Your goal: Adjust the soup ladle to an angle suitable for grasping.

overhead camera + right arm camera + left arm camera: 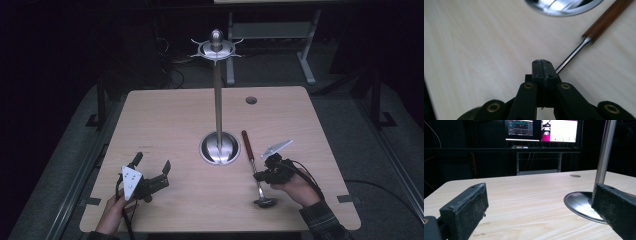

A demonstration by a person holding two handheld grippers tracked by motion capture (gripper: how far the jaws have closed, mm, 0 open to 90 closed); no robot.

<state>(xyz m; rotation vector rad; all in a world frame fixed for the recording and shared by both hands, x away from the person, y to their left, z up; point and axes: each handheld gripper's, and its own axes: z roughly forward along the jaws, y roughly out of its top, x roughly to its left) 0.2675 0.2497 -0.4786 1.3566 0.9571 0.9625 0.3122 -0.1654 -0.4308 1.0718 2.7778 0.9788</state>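
Right gripper view, nearest the lens: the right gripper [542,65] has its two black jaws pressed flat together, and they are clamped on the thin steel shank of a ladle [584,45], which emerges from their right side and runs up to a brown wooden handle at the upper right corner. Beyond the jaws lies the pale wooden table [474,45], and at the top edge the polished round base of a metal stand [564,6]. High view, near to far: the left gripper [150,167], held in the person's left hand [112,212], rests near the front left of the table with its jaws spread wide and nothing between them; the right gripper sits at the front right, over the ladle's shank, with the bowl just in front of it and the handle pointing away beside the stand's base. Left gripper view: the two padded jaws stand far apart over bare table, with the stand's base and pole just beyond the right-hand jaw.
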